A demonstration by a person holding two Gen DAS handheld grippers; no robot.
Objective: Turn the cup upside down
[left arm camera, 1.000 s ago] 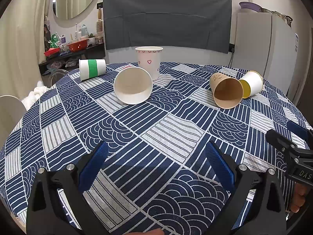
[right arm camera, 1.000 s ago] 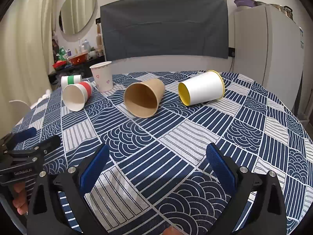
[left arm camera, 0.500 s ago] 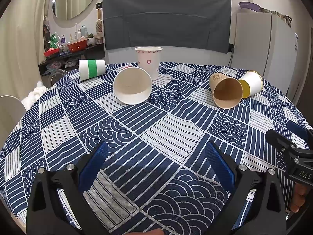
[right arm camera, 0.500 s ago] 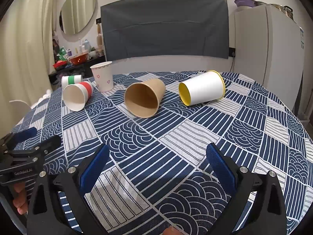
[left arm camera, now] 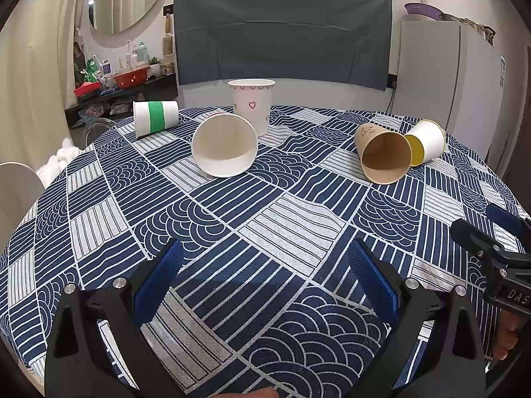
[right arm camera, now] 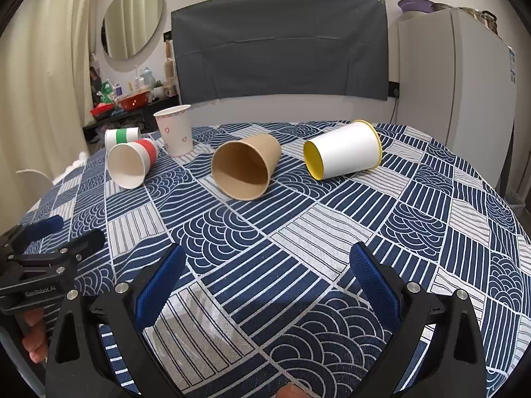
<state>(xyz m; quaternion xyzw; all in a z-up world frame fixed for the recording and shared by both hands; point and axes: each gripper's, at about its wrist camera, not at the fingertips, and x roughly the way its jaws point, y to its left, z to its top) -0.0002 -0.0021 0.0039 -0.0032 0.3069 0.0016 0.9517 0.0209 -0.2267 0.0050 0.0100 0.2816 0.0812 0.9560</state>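
Left wrist view: left gripper (left arm camera: 265, 275) fingers wide, empty, facing heart-printed cup (left arm camera: 253, 104).
Cup: upright, awaiting flip.
Right gripper (right arm camera: 265, 275): wide, idle.

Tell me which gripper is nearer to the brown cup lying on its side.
Right. The right gripper faces the brown cup nearly straight ahead; from the left gripper it lies farther off to the right.

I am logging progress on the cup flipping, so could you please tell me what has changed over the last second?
Nothing has visibly changed. Both tongs, left and right, remain open and empty above the tablecloth, and the heart cup still stands upright while the other four cups lie on their sides.
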